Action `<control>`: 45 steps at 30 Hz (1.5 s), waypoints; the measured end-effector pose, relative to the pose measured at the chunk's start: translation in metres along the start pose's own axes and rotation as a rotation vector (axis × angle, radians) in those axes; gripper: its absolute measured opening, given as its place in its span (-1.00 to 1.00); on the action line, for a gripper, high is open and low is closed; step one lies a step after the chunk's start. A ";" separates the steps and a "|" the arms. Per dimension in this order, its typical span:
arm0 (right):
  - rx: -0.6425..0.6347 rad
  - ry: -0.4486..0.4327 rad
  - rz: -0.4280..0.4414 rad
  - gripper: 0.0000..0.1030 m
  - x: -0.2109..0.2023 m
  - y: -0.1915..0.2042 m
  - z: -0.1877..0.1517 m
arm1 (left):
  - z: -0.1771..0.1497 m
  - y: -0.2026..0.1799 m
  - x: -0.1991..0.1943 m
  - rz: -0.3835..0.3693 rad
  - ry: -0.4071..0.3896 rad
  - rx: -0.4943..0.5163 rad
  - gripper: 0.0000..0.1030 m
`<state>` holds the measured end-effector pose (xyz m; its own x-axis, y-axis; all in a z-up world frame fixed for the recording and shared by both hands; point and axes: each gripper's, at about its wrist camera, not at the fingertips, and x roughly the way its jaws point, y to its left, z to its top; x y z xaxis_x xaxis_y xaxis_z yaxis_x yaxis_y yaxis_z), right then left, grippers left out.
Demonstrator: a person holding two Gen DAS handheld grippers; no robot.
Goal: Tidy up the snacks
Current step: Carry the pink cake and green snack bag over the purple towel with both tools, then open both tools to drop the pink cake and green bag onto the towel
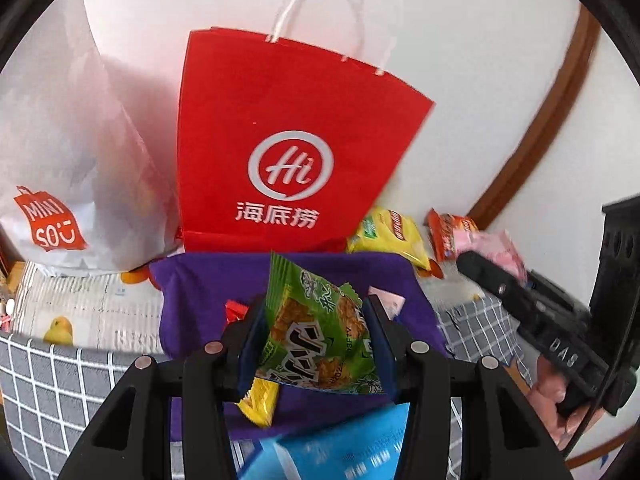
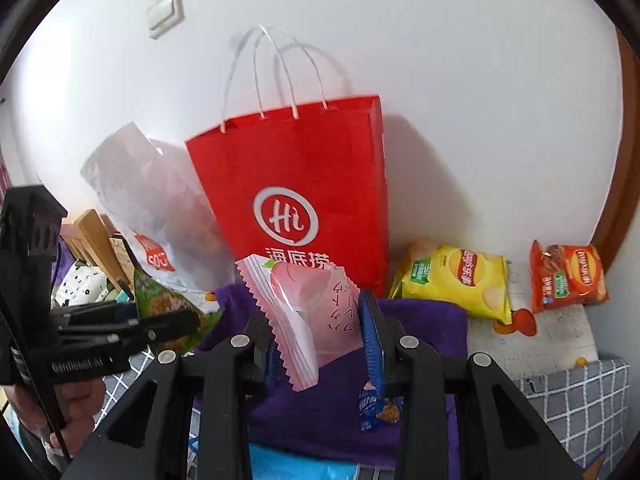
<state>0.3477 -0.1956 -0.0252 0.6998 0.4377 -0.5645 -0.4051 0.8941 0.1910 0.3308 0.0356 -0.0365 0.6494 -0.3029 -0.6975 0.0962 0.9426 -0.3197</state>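
The green packet (image 1: 316, 328) is pinched flat between the pads of the left gripper (image 1: 316, 340), held above the purple cloth (image 1: 192, 292). Its long axis is tilted, with the serrated top edge pointed up and slightly left toward the red bag (image 1: 296, 128); the lower edge hangs toward the camera. A yellow wrapper (image 1: 260, 400) is seen just under the left finger, and a blue packet (image 1: 340, 448) lies below it at the frame bottom.

The pink packet (image 2: 312, 316) is clamped by the right gripper (image 2: 316, 332), also over the purple cloth (image 2: 424, 320). Its long axis is run diagonally, zigzag edge on the left, upper end pointed at the red bag (image 2: 296, 184). A small blue wrapper (image 2: 376, 400) is seen beside the right finger; whether it is gripped cannot be told.

The red bag is stood upright against the wall, handles up, with the white bag (image 1: 60, 152) leaning on its left side. To its right, a yellow chip bag (image 2: 456, 280) and an orange chip bag (image 2: 568, 276) are laid near the wall, apart from each other. Open room is left on the cloth ahead of both grippers and on the checked sheet (image 1: 48, 384) at the sides.
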 end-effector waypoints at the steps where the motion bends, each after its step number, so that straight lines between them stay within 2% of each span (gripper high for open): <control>1: 0.006 0.013 0.003 -0.33 0.010 -0.004 -0.003 | 0.001 0.004 0.008 0.002 0.005 -0.008 -0.11; 6: 0.031 0.125 -0.002 -0.34 0.055 -0.023 -0.015 | 0.012 0.020 0.038 0.005 0.040 -0.043 -0.11; 11: 0.011 0.172 -0.016 -0.34 0.074 -0.037 -0.025 | 0.013 0.041 0.058 0.029 0.046 -0.070 -0.11; 12: 0.006 0.177 -0.018 -0.34 0.077 -0.038 -0.027 | 0.012 0.047 0.064 0.040 0.073 -0.083 -0.12; 15: 0.018 0.215 0.018 -0.34 0.090 -0.042 -0.031 | 0.011 0.061 0.068 0.047 0.088 -0.121 -0.11; 27: -0.027 0.413 0.013 -0.33 0.142 -0.029 -0.063 | 0.007 0.075 0.087 0.051 0.139 -0.164 -0.11; 31: -0.016 0.442 0.009 -0.33 0.148 -0.032 -0.068 | 0.003 0.071 0.096 0.058 0.164 -0.157 -0.11; 39: -0.036 0.430 0.004 -0.30 0.143 -0.029 -0.070 | -0.002 0.064 0.110 0.037 0.198 -0.160 -0.11; 41: -0.040 0.425 0.004 -0.22 0.139 -0.028 -0.069 | -0.003 0.063 0.110 0.021 0.200 -0.159 -0.11; 43: -0.047 0.406 -0.001 0.01 0.135 -0.026 -0.064 | -0.003 0.060 0.112 0.006 0.206 -0.156 -0.11; 45: -0.059 0.371 -0.018 0.08 0.128 -0.025 -0.060 | -0.005 0.057 0.115 -0.004 0.212 -0.150 -0.11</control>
<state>0.4122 -0.1674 -0.1500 0.4508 0.3486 -0.8218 -0.4359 0.8893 0.1381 0.4071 0.0538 -0.1376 0.4749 -0.3440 -0.8100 -0.0247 0.9149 -0.4030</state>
